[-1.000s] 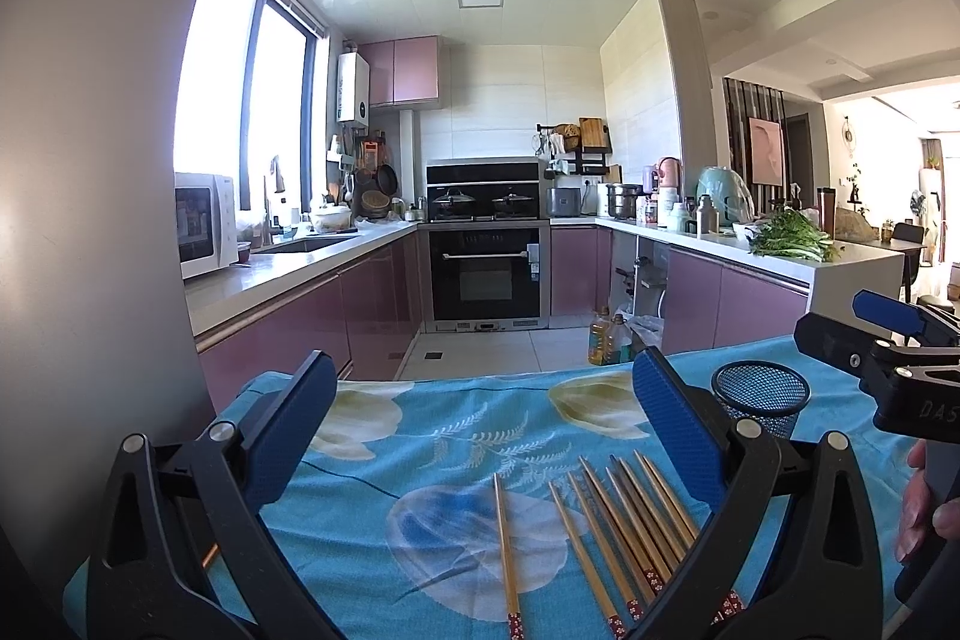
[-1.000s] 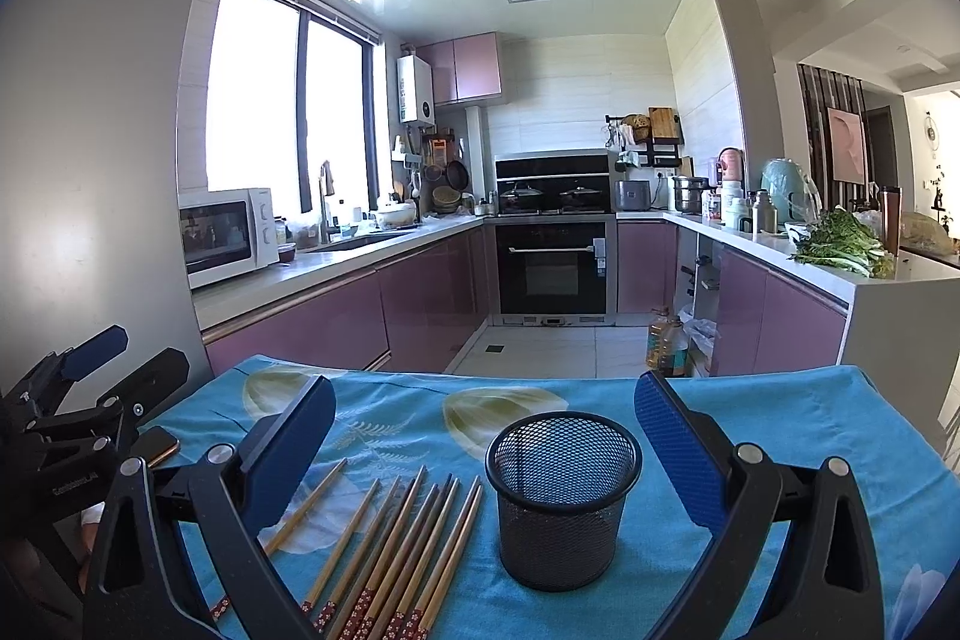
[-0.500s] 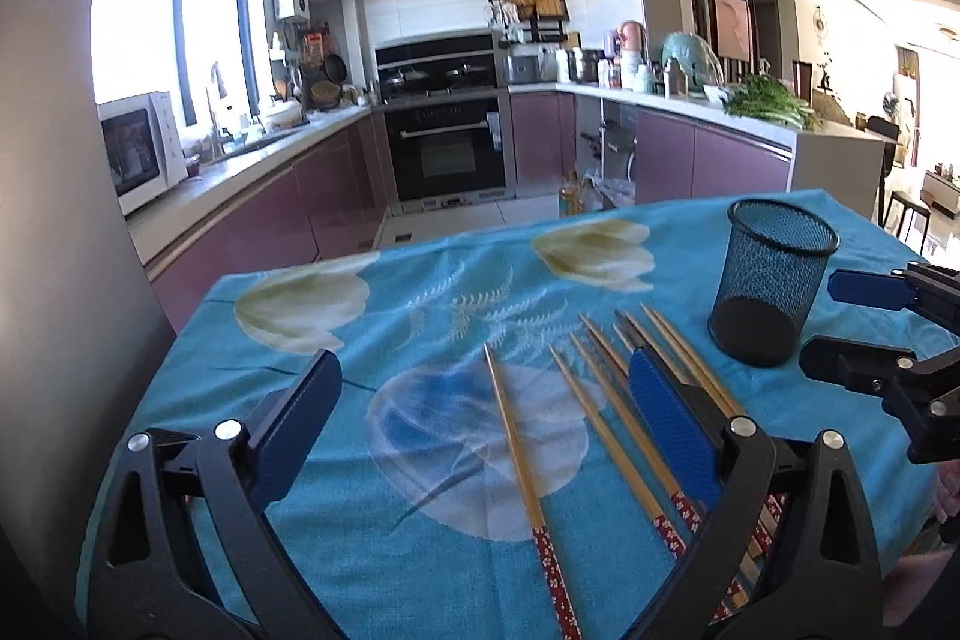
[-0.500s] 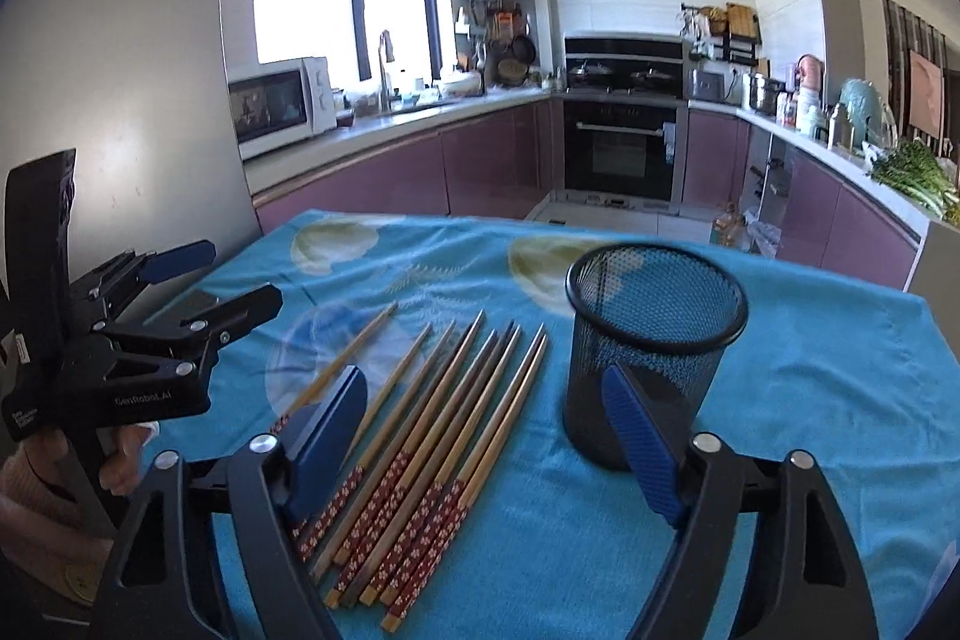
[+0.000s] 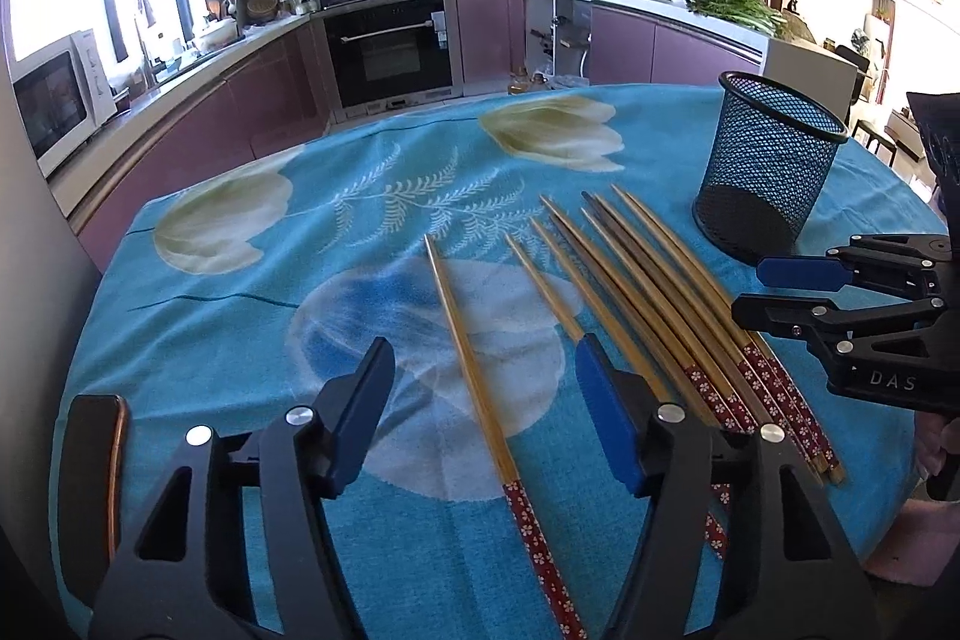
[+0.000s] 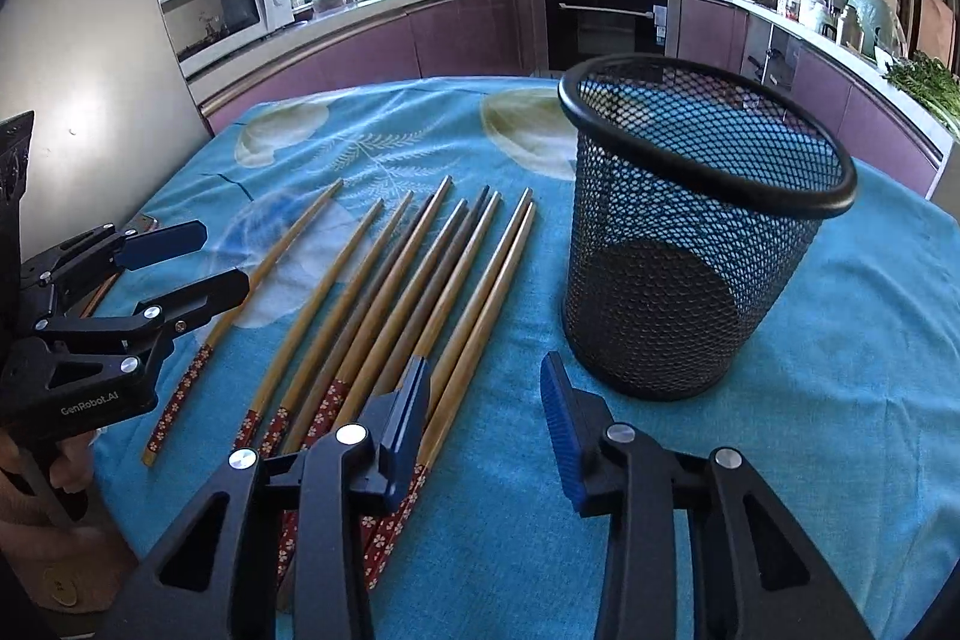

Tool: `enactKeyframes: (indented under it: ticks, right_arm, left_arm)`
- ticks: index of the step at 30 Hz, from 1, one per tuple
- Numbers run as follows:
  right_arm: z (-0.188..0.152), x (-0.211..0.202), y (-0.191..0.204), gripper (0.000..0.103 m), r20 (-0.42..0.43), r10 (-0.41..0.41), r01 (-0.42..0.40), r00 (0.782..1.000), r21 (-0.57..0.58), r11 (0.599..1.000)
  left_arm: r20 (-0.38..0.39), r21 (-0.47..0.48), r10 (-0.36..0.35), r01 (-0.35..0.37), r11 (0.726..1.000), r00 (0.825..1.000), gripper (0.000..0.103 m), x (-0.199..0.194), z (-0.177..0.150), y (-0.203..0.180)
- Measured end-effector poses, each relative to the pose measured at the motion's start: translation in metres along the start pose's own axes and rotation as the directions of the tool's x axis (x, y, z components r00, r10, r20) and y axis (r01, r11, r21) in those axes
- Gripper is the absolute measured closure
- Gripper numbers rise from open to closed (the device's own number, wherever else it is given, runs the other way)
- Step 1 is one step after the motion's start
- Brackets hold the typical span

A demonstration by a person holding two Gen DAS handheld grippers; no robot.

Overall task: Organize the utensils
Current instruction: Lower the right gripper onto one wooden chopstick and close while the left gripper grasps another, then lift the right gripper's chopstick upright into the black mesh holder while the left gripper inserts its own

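Two grippers hang over a table [image 5: 198, 316] spread with a blue flowered cloth. The left gripper [image 5: 483, 421] has just been narrowing its jaws, which stand apart around a lone wooden chopstick [image 5: 480, 382] without touching it. The right gripper [image 6: 486, 415] has also been closing, its fingers apart over bare cloth, the bundle of chopsticks [image 6: 396, 292] at its ten o'clock. The black mesh cup [image 6: 690, 232] stands upright at one o'clock from the right gripper, just beside the bundle.
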State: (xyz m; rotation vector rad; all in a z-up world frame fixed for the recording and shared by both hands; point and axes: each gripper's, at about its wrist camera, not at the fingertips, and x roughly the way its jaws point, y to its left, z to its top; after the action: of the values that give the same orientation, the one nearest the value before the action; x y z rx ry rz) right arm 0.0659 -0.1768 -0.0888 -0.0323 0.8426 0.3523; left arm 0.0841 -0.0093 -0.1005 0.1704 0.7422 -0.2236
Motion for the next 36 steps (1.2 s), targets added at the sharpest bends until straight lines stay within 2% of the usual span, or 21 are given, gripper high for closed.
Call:
enactKeyframes:
  ticks: [5,10,13,15,17,19,21,23,29,36]
  right_arm:
    - [0.002,0.005,-0.004,0.067,-0.019,-0.020,0.020,1.000,0.007,1.000]
    - [0.004,0.012,0.004,0.067,-0.034,-0.037,0.037,0.999,-0.028,0.999]
    - [0.009,0.016,0.005,0.067,-0.036,-0.036,0.035,0.999,-0.027,0.999]
    - [0.011,0.018,0.005,0.072,-0.036,-0.032,0.031,0.999,-0.021,0.999]
    - [0.012,0.019,0.003,0.079,-0.034,-0.020,0.020,0.999,-0.002,1.000]
    - [0.013,0.019,0.002,0.090,-0.033,-0.004,0.004,0.999,0.018,1.000]
    - [0.013,0.019,-0.001,0.094,-0.031,0.008,-0.007,0.999,0.036,0.999]
    - [0.013,0.018,-0.004,0.097,-0.030,0.022,-0.020,0.999,0.055,0.998]
    - [0.012,0.008,-0.009,0.097,-0.005,0.059,-0.059,0.998,0.075,0.995]
    - [0.016,-0.027,-0.014,0.097,0.085,0.139,-0.144,0.987,0.065,0.987]
  left_arm:
    - [-0.057,0.002,-0.022,0.022,1.000,0.998,0.058,0.010,0.002,-0.001]
    - [-0.125,-0.018,-0.043,0.041,0.999,0.991,0.064,0.029,0.001,0.004]
    - [-0.130,-0.028,-0.057,0.054,0.998,0.990,0.069,0.033,0.004,0.005]
    - [-0.135,-0.036,-0.070,0.066,0.997,0.988,0.078,0.035,0.007,0.005]
    - [-0.138,-0.052,-0.075,0.069,0.996,0.988,0.082,0.038,0.009,0.006]
    - [-0.139,-0.073,-0.077,0.067,0.995,0.987,0.091,0.039,0.011,0.007]
    - [-0.137,-0.090,-0.082,0.070,0.994,0.987,0.094,0.039,0.011,0.007]
    - [-0.136,-0.102,-0.087,0.074,0.992,0.987,0.095,0.037,0.010,0.008]
    - [-0.118,-0.123,-0.100,0.085,0.989,0.988,0.095,0.027,0.010,0.011]
    - [-0.062,-0.112,-0.158,0.150,0.982,0.986,0.095,-0.003,0.021,0.010]
